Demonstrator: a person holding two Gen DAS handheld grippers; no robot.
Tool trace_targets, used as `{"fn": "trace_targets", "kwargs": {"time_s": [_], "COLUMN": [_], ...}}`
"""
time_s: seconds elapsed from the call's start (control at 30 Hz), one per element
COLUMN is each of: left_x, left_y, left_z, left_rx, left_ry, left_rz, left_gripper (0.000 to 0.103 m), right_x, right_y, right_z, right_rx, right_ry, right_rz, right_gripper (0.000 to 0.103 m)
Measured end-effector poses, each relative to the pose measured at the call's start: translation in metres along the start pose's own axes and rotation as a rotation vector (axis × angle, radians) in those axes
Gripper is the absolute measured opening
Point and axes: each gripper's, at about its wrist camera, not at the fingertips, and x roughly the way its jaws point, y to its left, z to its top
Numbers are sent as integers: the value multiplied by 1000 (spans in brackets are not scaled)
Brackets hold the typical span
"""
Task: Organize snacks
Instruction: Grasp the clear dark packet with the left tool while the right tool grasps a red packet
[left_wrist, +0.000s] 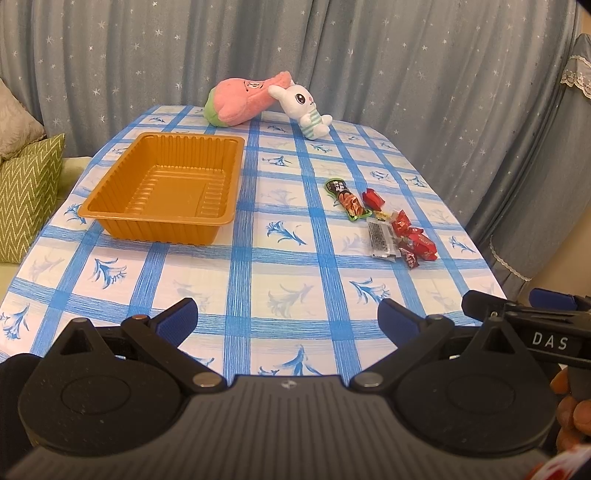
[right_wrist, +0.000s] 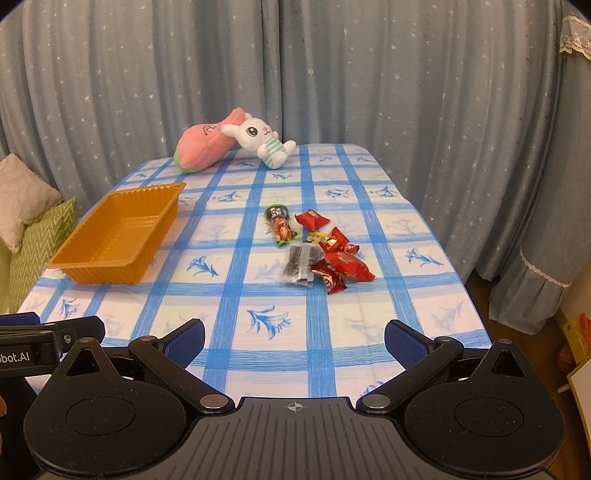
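Note:
An empty orange plastic tray (left_wrist: 110, 206) (right_wrist: 74, 264) sits on the left of the blue-checked table. A cluster of snacks lies to its right: a long green-and-black snack stick (left_wrist: 348, 199) (right_wrist: 279, 225), a clear packet with dark print (left_wrist: 382, 236) (right_wrist: 301, 264), and several red wrapped candies (left_wrist: 415, 236) (right_wrist: 341, 262). My left gripper (left_wrist: 288, 321) is open and empty over the near table edge. My right gripper (right_wrist: 295, 339) is open and empty, also near the front edge; part of it shows in the left wrist view (left_wrist: 524, 314).
A pink plush (left_wrist: 240, 99) (right_wrist: 207, 149) and a white rabbit plush (left_wrist: 306, 107) (right_wrist: 262, 142) lie at the table's far end. Grey starred curtains hang behind. Green and beige cushions (left_wrist: 26, 192) (right_wrist: 33, 229) sit left of the table.

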Motion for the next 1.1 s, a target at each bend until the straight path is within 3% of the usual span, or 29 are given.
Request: {"fn": "trace_targets", "kwargs": {"time_s": [0.3, 0.6, 0.67, 0.97, 1.1], "left_x": [11, 51, 65, 133, 161], "left_y": [-2, -10, -14, -37, -40], "left_z": [4, 19, 25, 48, 55], "left_rx": [7, 31, 35, 120, 130], "left_ry": [-3, 7, 10, 13, 24], "left_rz": [-27, -55, -66, -110, -128], "left_gripper": [103, 103, 103, 93, 87], "right_x": [6, 35, 48, 118, 149], "right_y": [-18, -41, -48, -79, -92], "right_z": [4, 14, 17, 33, 38], "right_rx": [33, 65, 62, -6, -3], "right_ry": [-23, -51, -50, -24, 9], "right_rz": [-38, -56, -53, -57, -5], "right_gripper": [102, 101, 89, 74, 69]}}
